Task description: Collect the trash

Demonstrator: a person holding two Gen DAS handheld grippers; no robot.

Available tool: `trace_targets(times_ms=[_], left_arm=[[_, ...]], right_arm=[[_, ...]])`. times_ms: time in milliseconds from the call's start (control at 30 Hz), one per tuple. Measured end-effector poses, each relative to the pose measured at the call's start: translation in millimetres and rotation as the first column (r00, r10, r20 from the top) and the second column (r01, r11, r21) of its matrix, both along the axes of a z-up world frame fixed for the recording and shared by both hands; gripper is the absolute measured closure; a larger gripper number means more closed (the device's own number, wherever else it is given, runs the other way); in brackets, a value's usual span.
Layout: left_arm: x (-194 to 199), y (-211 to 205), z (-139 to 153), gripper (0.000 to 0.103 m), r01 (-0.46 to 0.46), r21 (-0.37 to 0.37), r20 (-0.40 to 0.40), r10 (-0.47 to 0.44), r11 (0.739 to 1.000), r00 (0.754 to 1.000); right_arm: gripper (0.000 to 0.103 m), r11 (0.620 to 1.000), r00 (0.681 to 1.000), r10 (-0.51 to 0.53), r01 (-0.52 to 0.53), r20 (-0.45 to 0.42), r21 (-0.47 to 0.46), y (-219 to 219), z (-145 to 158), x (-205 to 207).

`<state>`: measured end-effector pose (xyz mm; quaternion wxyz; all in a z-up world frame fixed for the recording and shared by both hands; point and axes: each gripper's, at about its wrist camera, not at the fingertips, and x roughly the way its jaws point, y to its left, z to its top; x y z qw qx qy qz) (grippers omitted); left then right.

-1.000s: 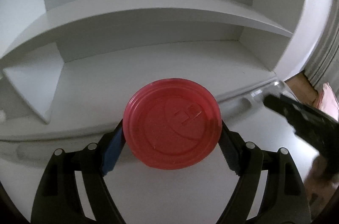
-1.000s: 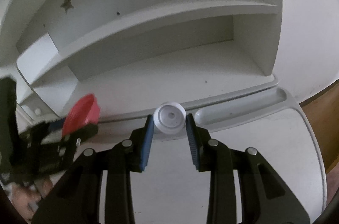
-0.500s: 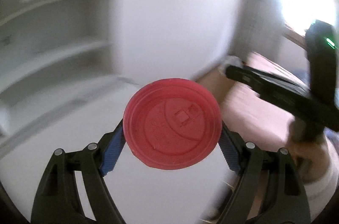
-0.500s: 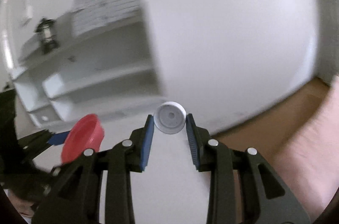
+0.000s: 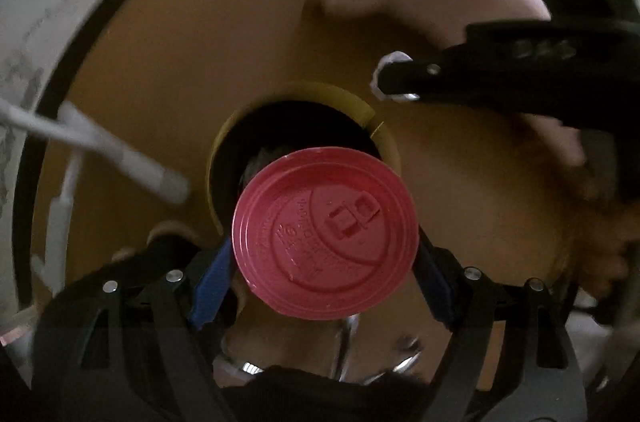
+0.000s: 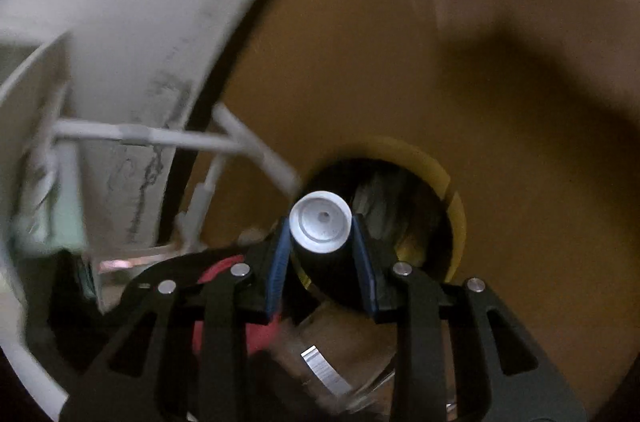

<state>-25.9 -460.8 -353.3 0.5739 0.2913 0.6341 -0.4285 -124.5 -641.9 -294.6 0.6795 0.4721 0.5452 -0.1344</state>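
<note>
My left gripper [image 5: 325,272] is shut on a round red cup lid [image 5: 326,234], face toward the camera, held above the dark mouth of a yellow-rimmed bin [image 5: 312,94] on the floor. My right gripper [image 6: 321,248] is shut on a small white bottle cap [image 6: 320,222], hovering over the same bin [image 6: 456,218], which holds dark trash inside. In the left wrist view the right gripper [image 5: 394,78] reaches in from the right with the white cap [image 5: 396,58] at its tip. The red lid [image 6: 216,272] shows partly at lower left in the right wrist view.
The brown floor [image 6: 400,62] surrounds the bin. A white desk side [image 6: 140,2] and pale metal chair legs [image 6: 160,138] stand at the left. A person's hand [image 5: 600,246] shows at the right edge of the left wrist view.
Both grippers swung away from the white desk and shelves, turned downward and sank toward the floor; they now point into the bin. The red lid and white cap stay gripped.
</note>
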Motion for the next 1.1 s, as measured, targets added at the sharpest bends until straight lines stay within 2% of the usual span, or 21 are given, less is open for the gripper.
trace_targets(times_ms=[67, 100, 133, 300, 333, 433, 467, 500, 567, 633, 733, 800, 833, 867, 933, 967, 1000, 1033, 1067, 1100], left_arm=[[8, -2, -28, 0.024, -0.027, 0.066, -0.057, 0.031, 0.997, 0.998], [16, -2, -36, 0.024, -0.06, 0.076, -0.096, 0.067, 0.995, 0.993], [20, -3, -37, 0.024, -0.075, 0.069, -0.101, 0.082, 0.995, 0.991], [25, -9, -42, 0.024, -0.051, 0.066, -0.065, 0.056, 0.996, 0.996], [2, 4, -40, 0.024, -0.048, 0.068, -0.066, 0.053, 0.997, 0.996], [-23, 5, -34, 0.023, -0.034, 0.053, -0.05, 0.037, 0.998, 0.998], [-26, 4, -31, 0.022, -0.017, 0.043, -0.023, 0.018, 0.999, 1.0], [-31, -2, -27, 0.012, 0.004, 0.035, 0.004, -0.004, 0.999, 1.0], [-37, -5, -18, 0.008, 0.019, 0.024, 0.009, -0.02, 1.0, 1.0], [-39, -4, -12, 0.008, 0.034, -0.002, -0.004, -0.034, 0.999, 0.999], [-44, -4, 5, 0.008, 0.056, -0.06, 0.028, -0.054, 0.997, 0.998], [-56, -7, 31, 0.008, 0.122, -0.137, 0.062, -0.114, 0.983, 0.992], [-63, -8, 43, 0.008, 0.154, -0.165, 0.074, -0.143, 0.974, 0.987], [-78, -8, 73, 0.008, 0.218, -0.232, 0.099, -0.199, 0.948, 0.975], [-94, -10, 105, 0.008, 0.26, -0.297, 0.149, -0.224, 0.919, 0.963], [-101, -5, 130, 0.008, 0.282, -0.341, 0.194, -0.226, 0.897, 0.954], [-105, 5, 163, 0.008, 0.294, -0.398, 0.262, -0.2, 0.869, 0.944], [-104, 14, 187, 0.008, 0.289, -0.435, 0.304, -0.164, 0.853, 0.939], [-100, 27, 212, 0.008, 0.277, -0.478, 0.34, -0.115, 0.833, 0.933], [-88, 48, 246, 0.008, 0.245, -0.537, 0.379, -0.029, 0.807, 0.925]], right_arm=[[0.072, 0.992, 0.997, -0.047, 0.054, -0.068, 0.113, 4, -46, -5], [0.072, 0.989, 0.995, -0.055, 0.066, -0.087, 0.13, 8, -57, -8], [0.072, 0.989, 0.994, -0.056, 0.069, -0.099, 0.134, 10, -62, -9], [0.072, 0.996, 0.993, -0.035, 0.043, -0.113, 0.073, 16, -62, -9], [0.072, 0.997, 0.993, -0.037, 0.044, -0.11, 0.063, 15, -60, -8], [0.071, 0.996, 0.993, -0.056, 0.063, -0.102, 0.062, 4, -58, -17], [0.061, 0.995, 0.993, -0.069, 0.076, -0.098, 0.071, 1, -58, -20], [0.037, 0.993, 0.992, -0.075, 0.083, -0.097, 0.084, -4, -58, -23], [0.013, 0.99, 0.99, -0.092, 0.102, -0.106, 0.095, -6, -59, -25], [0.013, 0.989, 0.987, -0.111, 0.121, -0.118, 0.085, -9, -55, -26], [0.013, 0.981, 0.978, -0.183, 0.188, -0.099, 0.043, -20, -33, -37], [0.013, 0.972, 0.972, -0.217, 0.206, -0.089, -0.111, -31, 0, -42], [0.013, 0.956, 0.969, -0.234, 0.213, -0.085, -0.203, -36, 20, -45], [0.013, 0.917, 0.962, -0.268, 0.235, -0.059, -0.323, -41, 50, -50], [0.011, 0.823, 0.949, -0.315, 0.275, 0.004, -0.497, -44, 104, -58], [0.006, 0.753, 0.94, -0.34, 0.3, 0.044, -0.586, -43, 139, -61], [0.006, 0.684, 0.93, -0.36, 0.321, 0.079, -0.655, -39, 173, -60], [0.006, 0.628, 0.926, -0.357, 0.335, 0.122, -0.703, -31, 202, -54], [0.006, 0.606, 0.931, -0.331, 0.333, 0.152, -0.723, -26, 220, -48], [0.006, 0.597, 0.942, -0.278, 0.322, 0.186, -0.735, -15, 239, -35]])
